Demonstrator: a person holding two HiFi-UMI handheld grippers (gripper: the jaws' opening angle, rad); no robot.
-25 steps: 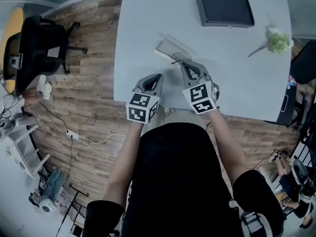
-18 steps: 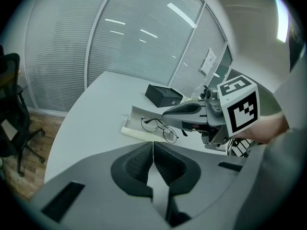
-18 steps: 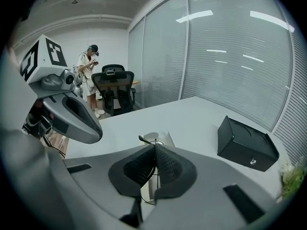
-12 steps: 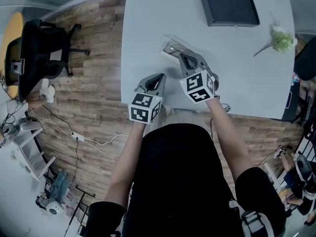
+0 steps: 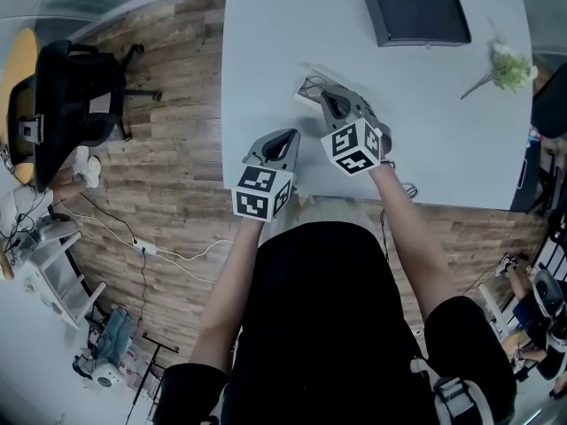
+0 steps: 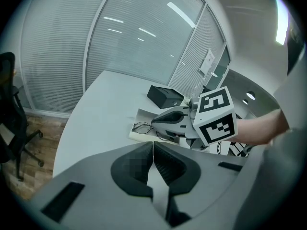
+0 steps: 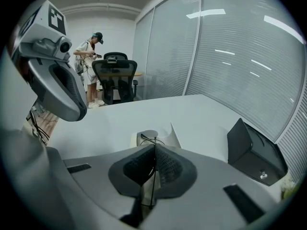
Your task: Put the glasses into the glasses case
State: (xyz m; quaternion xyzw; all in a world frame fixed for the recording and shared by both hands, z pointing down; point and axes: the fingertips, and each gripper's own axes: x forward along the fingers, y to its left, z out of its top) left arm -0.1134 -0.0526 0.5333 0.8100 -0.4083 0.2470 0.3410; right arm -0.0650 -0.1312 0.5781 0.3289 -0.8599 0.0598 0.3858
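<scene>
Clamping a thin wire part of the glasses [image 7: 155, 140], the right gripper [image 7: 154, 150] had its ribbed jaws pressed together on that wire, which ran down through the seam between the pads. Just beyond its tips, at the middle of the right gripper view, stood the glasses case [image 7: 152, 134], pale and open, with its lid raised. In the head view the case sat on the white table [image 5: 266, 42] slightly above the centre of the frame, and the dark frame of the glasses lay over its left end. Whether the glasses rested on the lining or hung just above it could not be told.

The left gripper [image 6: 153, 145] sat lower and to the left in the head view, near the table's front edge and apart from the case. Its jaws were closed against each other with nothing between them.

A black box [image 5: 418, 16] lay at the upper right of the head view, well apart from the case. A flower sprig [image 5: 500, 67] lay nearer the right edge, and an office chair [image 5: 71, 87] stood on the wooden floor at the far left.
</scene>
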